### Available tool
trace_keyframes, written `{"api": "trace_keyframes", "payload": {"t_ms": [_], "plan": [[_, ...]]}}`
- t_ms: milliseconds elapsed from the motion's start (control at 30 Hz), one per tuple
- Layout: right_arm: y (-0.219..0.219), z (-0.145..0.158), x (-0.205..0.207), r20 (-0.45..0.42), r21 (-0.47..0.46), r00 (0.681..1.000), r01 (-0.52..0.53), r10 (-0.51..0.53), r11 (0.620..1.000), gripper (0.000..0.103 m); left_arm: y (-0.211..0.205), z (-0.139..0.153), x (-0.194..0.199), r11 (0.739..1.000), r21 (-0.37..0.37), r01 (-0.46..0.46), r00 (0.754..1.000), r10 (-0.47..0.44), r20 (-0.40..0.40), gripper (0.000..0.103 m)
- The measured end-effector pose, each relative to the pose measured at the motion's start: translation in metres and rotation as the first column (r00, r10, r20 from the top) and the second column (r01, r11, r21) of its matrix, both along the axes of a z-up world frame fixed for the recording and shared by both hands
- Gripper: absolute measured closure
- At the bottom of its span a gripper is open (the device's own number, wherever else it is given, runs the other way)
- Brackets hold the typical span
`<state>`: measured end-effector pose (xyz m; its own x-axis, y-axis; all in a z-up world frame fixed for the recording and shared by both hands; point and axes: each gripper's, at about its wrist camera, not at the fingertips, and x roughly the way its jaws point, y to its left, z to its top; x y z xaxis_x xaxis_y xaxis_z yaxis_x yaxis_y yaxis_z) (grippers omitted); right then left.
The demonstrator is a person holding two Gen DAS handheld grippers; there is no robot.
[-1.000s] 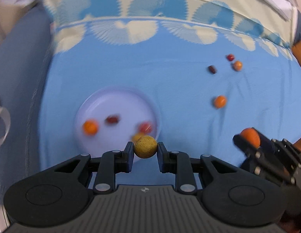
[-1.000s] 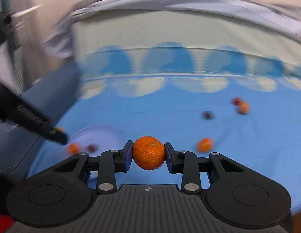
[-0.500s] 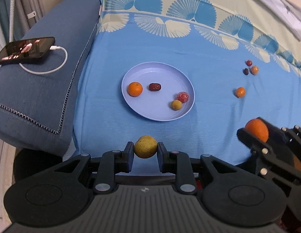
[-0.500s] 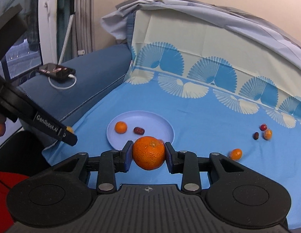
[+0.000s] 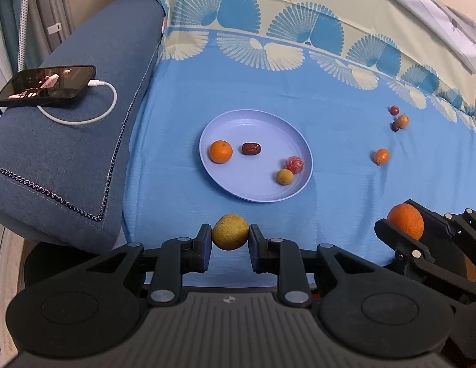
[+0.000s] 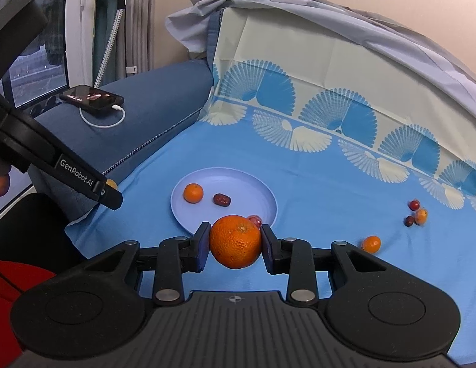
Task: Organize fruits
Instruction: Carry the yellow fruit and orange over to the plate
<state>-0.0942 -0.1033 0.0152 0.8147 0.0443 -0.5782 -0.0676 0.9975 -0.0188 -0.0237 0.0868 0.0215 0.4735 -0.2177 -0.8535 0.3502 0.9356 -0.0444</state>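
The left gripper (image 5: 230, 239) is closed on a yellow-green fruit (image 5: 230, 231), which sits between the two pads above the near edge of the blue cloth (image 5: 330, 128); the right gripper (image 6: 234, 247) is clamped on a big orange (image 6: 235, 241), and in the left wrist view this orange is seen at the right side, well apart from the plate (image 5: 259, 190); the plate is pale lilac and lies on the cloth in front of both grippers; on it there are a small orange (image 5: 220, 151) at the left, a dark red date (image 5: 251, 148) just beside it, and at the right rim a red fruit (image 5: 294, 165) touching a small yellow fruit (image 5: 284, 177); on the cloth to the right of the plate lies one small orange fruit (image 5: 381, 156) alone, and farther back a group of three small fruits (image 5: 398, 119), two dark red and one orange, close together; on the blue sofa arm (image 5: 63, 141) at the left rests a phone (image 5: 46, 85) with a white cable (image 5: 93, 104) plugged in.
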Motion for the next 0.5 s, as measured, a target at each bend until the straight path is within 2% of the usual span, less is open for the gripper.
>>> {"api": "trace_keyframes", "payload": {"t_ms": [500], "plan": [[-0.005, -0.010, 0.015, -0.050, 0.009, 0.999, -0.010, 0.011, 1.000, 0.067, -0.002, -0.007, 0.023, 1.000, 0.018, -0.003, 1.000, 0.003, -0.009, 0.075]]}}
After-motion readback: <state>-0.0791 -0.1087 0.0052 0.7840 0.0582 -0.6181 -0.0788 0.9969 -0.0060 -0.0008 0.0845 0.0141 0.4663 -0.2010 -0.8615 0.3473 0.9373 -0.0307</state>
